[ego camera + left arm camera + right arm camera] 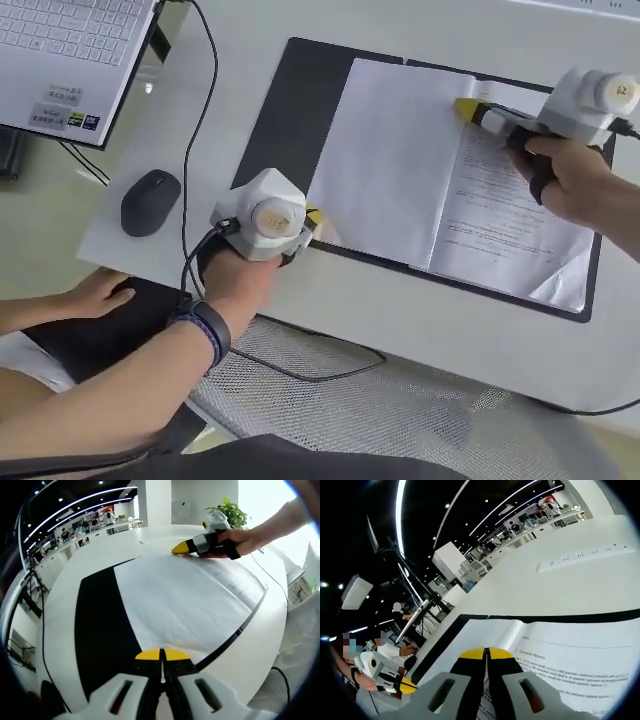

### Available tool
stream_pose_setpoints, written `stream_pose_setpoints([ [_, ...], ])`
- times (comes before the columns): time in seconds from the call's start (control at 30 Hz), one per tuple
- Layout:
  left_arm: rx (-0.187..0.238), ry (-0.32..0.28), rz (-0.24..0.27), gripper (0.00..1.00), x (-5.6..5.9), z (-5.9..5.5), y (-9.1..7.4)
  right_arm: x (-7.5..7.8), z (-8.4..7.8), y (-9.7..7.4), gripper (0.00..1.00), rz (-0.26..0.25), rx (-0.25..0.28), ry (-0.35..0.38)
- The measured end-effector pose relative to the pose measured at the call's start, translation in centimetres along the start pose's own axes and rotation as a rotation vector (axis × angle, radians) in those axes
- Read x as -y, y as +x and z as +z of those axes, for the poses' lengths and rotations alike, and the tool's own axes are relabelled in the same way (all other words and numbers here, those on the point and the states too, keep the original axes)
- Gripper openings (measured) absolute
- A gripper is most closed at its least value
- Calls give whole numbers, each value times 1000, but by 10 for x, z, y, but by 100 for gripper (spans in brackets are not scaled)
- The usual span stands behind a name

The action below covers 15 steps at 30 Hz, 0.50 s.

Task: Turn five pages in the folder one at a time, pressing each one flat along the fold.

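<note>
1. On the white desktop (400, 310), a flat black folder (290, 110) lies open. It holds white sheets: a blank white sheet (385, 160) turned onto its left half and a printed white page (510, 220) on its right half.
2. Between these two runs the fold (450, 180). Its long axis goes from the folder's near edge to its far edge, slightly slanted, so any pressing stroke would travel along that line.
3. At the fold's far end sits the right gripper (465, 108), jaws pressed together, tips on the printed page just beside the crease. It is the nearer one for flattening.
4. Well apart from the fold, the left gripper (313, 220) has its jaws pressed together at the blank sheet's near left corner. Whether paper is nipped between them, I cannot tell.
5. Toward the person from the right gripper, the printed page's curled near corner (560, 288) looks the likeliest lifting spot.
</note>
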<state>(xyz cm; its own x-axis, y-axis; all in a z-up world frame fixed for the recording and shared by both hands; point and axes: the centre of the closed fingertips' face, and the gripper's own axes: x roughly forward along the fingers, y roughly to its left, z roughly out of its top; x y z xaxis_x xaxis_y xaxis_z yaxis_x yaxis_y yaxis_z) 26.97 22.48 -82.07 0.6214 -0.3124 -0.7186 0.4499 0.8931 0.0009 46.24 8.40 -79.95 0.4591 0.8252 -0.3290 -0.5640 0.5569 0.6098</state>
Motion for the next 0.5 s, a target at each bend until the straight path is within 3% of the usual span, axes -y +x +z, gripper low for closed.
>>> stream_pose_setpoints([
  [0.3, 0, -4, 0, 0, 5, 5, -9, -24, -24, -16, 0, 40, -27, -27],
  [0.5, -4, 2, -4, 0, 8, 8, -14, -54, -44, -30, 0, 77, -62, -65],
])
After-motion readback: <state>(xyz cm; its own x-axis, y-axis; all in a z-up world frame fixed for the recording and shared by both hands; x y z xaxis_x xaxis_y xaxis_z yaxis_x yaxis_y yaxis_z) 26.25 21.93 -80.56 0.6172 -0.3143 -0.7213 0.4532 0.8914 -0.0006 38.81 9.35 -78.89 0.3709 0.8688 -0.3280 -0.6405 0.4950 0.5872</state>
